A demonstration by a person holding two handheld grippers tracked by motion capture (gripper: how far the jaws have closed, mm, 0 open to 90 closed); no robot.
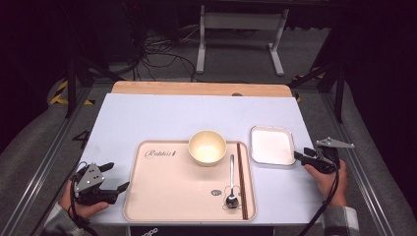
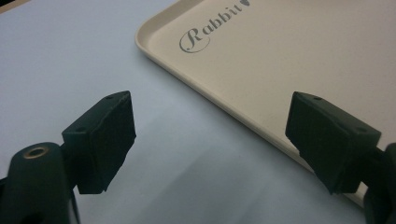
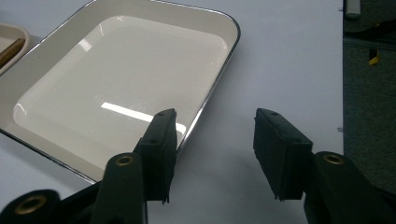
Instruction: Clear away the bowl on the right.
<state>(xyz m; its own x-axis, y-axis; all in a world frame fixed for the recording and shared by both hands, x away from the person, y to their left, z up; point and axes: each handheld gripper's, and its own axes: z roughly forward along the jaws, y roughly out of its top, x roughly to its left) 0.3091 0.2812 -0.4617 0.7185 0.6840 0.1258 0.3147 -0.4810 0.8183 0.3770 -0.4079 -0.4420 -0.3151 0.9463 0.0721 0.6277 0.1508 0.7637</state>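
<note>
The right tongs (image 3: 212,154) sit at the right edge of the white dish (image 1: 271,145), near the tabletop's (image 1: 162,118) right edge. One jaw is over the dish rim; the jaws are half open and hold nothing. The left tongs (image 2: 210,140) are wide open and empty beside the tray's (image 2: 280,70) left edge.

White square dish (image 1: 271,145), empty — right of tray (image 1: 147,206)

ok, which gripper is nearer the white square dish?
Right. The right gripper sits at the white square dish's near right edge, open. The left gripper is far across the table, left of the beige tray.
</note>
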